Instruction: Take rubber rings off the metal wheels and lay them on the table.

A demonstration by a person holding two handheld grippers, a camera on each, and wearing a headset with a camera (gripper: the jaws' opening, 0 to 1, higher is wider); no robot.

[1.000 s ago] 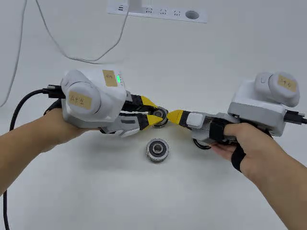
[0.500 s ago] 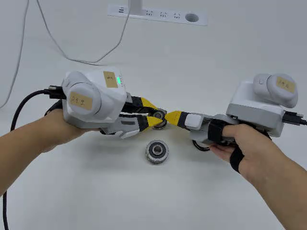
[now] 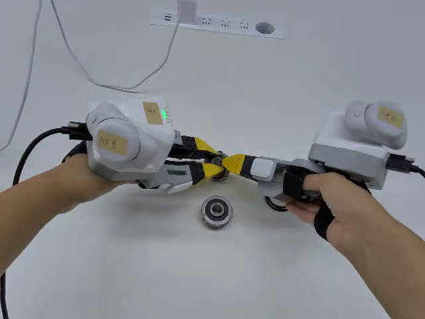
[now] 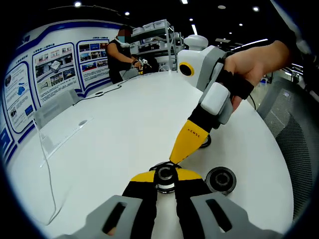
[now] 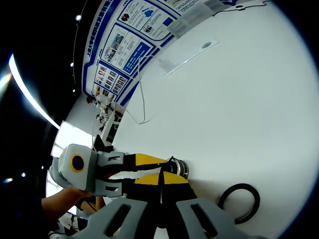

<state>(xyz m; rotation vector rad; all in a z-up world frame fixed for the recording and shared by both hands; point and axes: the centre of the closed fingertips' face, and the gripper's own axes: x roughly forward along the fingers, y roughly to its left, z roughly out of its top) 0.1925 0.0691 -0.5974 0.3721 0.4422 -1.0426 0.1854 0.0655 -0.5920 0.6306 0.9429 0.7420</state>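
Observation:
My left gripper [image 3: 214, 165] [image 4: 165, 175] is shut on a small metal wheel [image 3: 218, 163] [image 4: 165, 176] held just above the table. My right gripper [image 3: 231, 163] [image 5: 160, 178] comes in from the right with its yellow tips closed together at that wheel's [image 5: 179, 167] rim, pinching the black rubber ring on it. A second wheel [image 3: 217, 211] [image 4: 221, 179], ring still around it, lies flat on the table just in front of the grippers. One loose rubber ring [image 3: 274, 203] [image 5: 240, 202] lies on the table beneath the right gripper's body.
The white table [image 3: 219, 80] is bare around the work. A power strip [image 3: 219, 21] sits at the far edge, with a grey cable [image 3: 80, 66] trailing left. A black cable [image 3: 33, 143] runs from the left gripper. People stand in the background of the left gripper view.

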